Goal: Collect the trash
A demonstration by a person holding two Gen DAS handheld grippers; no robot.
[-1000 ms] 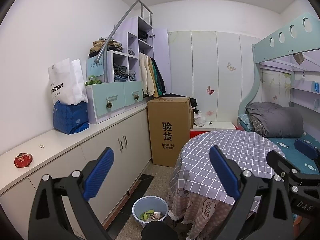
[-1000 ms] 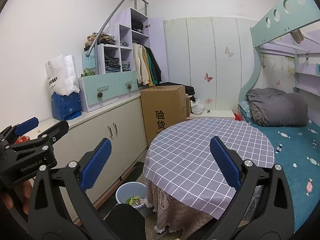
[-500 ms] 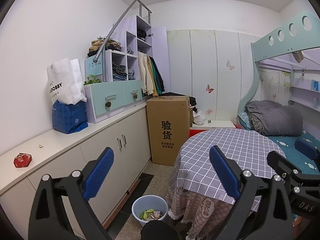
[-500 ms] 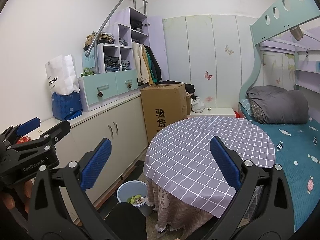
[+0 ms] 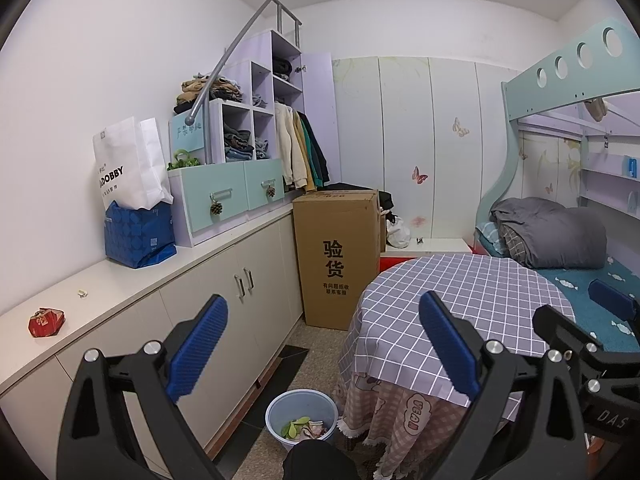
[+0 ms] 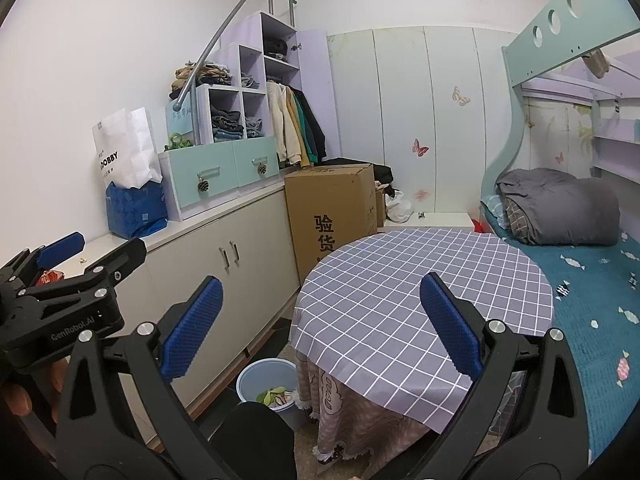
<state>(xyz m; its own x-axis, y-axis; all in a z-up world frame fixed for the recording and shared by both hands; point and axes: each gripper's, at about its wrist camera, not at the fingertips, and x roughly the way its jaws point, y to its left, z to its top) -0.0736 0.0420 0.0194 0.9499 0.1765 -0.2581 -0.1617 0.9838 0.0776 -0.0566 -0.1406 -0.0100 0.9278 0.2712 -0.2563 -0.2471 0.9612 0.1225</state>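
Far to your left gripper's left, a crumpled red wrapper lies on the counter, long axis roughly along the counter edge; which end leads, you cannot tell. A small white scrap sits just beyond it. Left jaws stand wide apart, empty. Below and between the fingers, the blue bin on the floor, trash inside. Right gripper spread wide, empty, over the checked table.
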